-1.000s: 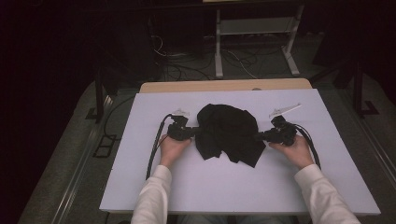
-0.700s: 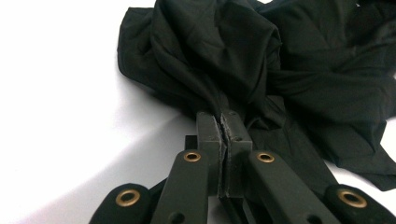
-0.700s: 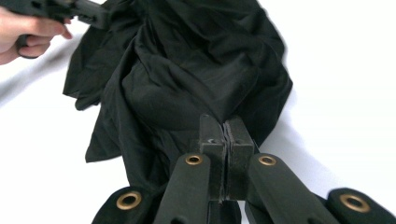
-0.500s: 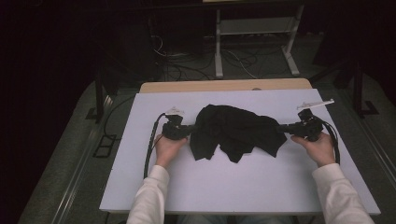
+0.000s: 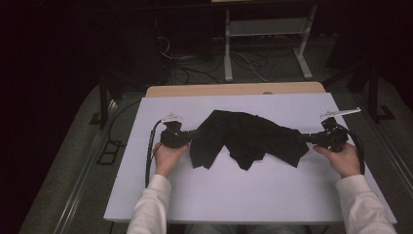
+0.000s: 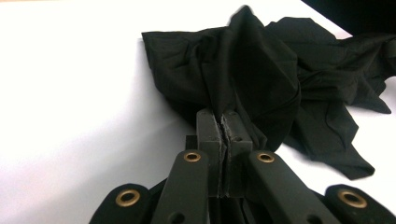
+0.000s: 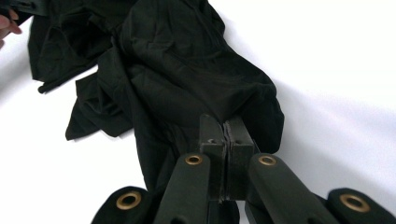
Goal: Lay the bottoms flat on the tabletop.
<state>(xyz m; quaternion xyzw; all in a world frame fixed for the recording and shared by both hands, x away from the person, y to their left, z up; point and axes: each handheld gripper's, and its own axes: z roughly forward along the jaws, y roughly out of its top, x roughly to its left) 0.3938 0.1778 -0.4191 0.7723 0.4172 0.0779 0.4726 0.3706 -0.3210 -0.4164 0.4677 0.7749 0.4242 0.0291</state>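
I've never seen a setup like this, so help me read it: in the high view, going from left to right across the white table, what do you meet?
Trailing black cable → left hand-held gripper → crumpled black cloth garment → right hand-held gripper → the person's right hand.

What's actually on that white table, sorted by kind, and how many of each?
Black cloth garment: 1
Hand-held grippers, left gripper and right gripper, each with jaws shut on the cloth: 2
Hands, left hand and right hand: 2
Total: 5
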